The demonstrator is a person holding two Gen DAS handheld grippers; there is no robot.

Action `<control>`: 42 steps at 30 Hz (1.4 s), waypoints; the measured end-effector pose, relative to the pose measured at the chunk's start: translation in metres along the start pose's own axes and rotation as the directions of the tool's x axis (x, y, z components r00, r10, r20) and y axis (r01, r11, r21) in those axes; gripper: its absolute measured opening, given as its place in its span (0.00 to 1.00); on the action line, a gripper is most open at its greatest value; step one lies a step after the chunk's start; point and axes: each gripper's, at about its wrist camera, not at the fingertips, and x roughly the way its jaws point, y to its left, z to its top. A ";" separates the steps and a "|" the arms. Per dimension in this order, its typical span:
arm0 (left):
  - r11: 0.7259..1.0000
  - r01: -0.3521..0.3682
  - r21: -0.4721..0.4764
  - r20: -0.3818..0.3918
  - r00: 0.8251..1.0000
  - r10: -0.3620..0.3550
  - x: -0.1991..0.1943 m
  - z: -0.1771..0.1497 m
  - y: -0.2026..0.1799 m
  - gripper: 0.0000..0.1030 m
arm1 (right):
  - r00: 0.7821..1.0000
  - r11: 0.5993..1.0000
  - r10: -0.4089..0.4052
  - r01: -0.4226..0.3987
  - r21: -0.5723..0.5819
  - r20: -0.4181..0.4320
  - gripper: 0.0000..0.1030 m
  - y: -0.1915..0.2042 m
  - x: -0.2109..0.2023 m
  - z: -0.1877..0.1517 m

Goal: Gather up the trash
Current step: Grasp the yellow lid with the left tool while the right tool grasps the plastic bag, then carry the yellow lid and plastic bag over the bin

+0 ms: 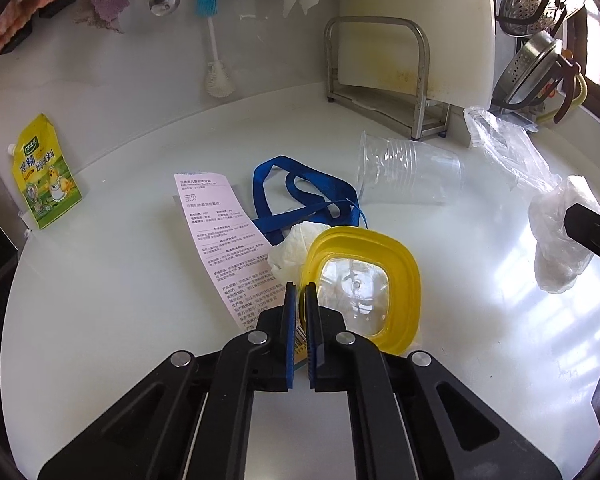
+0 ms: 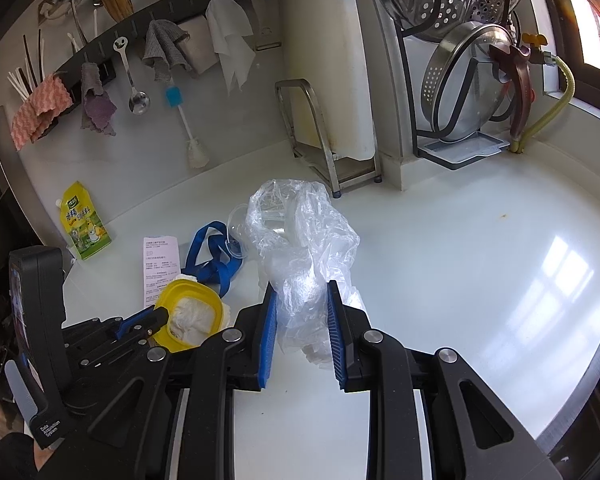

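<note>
My left gripper (image 1: 301, 294) pinched the yellow lid's (image 1: 364, 284) rim on the white counter (image 2: 460, 264); my right gripper (image 2: 302, 300) clamped the plastic bag (image 2: 304, 248). Lower left, a label read "Data Acquisition System" (image 2: 49, 432).

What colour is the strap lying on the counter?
Blue: the flat fabric strap shows best in the left wrist view.

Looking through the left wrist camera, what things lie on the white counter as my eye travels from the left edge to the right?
Yellow seasoning pouch → printed paper leaflet → blue ribbon → clear plastic cup lying on its side → clear plastic bag.
</note>
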 end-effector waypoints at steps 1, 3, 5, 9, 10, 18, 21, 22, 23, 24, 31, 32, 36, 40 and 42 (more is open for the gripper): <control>1.000 0.001 -0.001 0.003 1.000 -0.001 -0.002 0.000 0.002 0.05 | 1.000 1.000 0.002 -0.002 0.003 0.001 0.22 0.000 -0.001 -0.001; 1.000 0.001 -0.003 0.011 1.000 -0.001 -0.008 -0.001 0.005 0.05 | 1.000 1.000 0.006 -0.006 0.007 0.001 0.22 -0.001 -0.002 -0.003; 1.000 0.003 -0.004 0.018 1.000 -0.003 -0.013 -0.002 0.009 0.05 | 1.000 1.000 0.008 -0.008 0.007 0.002 0.22 -0.001 -0.004 -0.006; 1.000 -0.005 0.003 0.041 0.999 0.005 -0.027 -0.005 0.015 0.05 | 1.000 1.000 0.000 0.000 -0.003 0.002 0.22 0.002 -0.010 -0.011; 1.000 -0.003 0.003 0.044 0.999 0.003 -0.030 -0.006 0.016 0.05 | 1.000 1.000 -0.004 0.004 -0.006 0.002 0.22 0.002 -0.011 -0.012; 1.000 0.020 -0.007 0.065 0.998 -0.020 -0.056 -0.020 0.026 0.05 | 0.999 0.999 -0.035 0.035 -0.008 0.001 0.22 0.008 -0.034 -0.032; 0.999 0.032 -0.004 0.066 0.997 -0.032 -0.068 -0.032 0.025 0.05 | 0.999 0.999 -0.040 0.040 -0.008 0.006 0.22 0.014 -0.046 -0.042; 0.999 0.032 0.001 0.069 0.997 -0.032 -0.072 -0.036 0.024 0.05 | 0.999 0.999 -0.041 0.041 -0.008 0.007 0.22 0.015 -0.051 -0.046; 0.999 0.034 0.004 0.072 0.997 -0.034 -0.077 -0.041 0.023 0.05 | 0.999 0.999 -0.041 0.041 -0.007 0.007 0.22 0.017 -0.055 -0.050; 0.999 0.041 0.004 0.074 0.996 -0.041 -0.081 -0.045 0.023 0.05 | 0.999 0.999 -0.040 0.040 -0.005 0.006 0.22 0.020 -0.059 -0.054; 0.998 0.067 0.008 0.076 0.995 -0.067 -0.111 -0.079 0.017 0.05 | 0.999 0.999 -0.045 0.045 0.009 -0.011 0.22 0.035 -0.088 -0.093; 0.998 0.070 0.007 0.076 0.995 -0.071 -0.116 -0.085 0.016 0.05 | 0.999 0.999 -0.043 0.043 0.015 -0.015 0.22 0.037 -0.092 -0.098; 0.997 0.080 0.009 0.084 0.993 -0.081 -0.136 -0.105 0.016 0.05 | 0.999 0.999 -0.040 0.041 0.030 -0.017 0.22 0.044 -0.112 -0.120; 0.996 0.086 0.012 0.099 0.991 -0.087 -0.159 -0.124 0.018 0.05 | 0.999 0.999 -0.049 0.049 0.023 -0.005 0.22 0.054 -0.137 -0.140; 0.996 0.089 0.009 0.103 0.991 -0.089 -0.170 -0.133 0.020 0.05 | 0.998 0.998 -0.058 0.057 0.017 0.003 0.22 0.059 -0.150 -0.151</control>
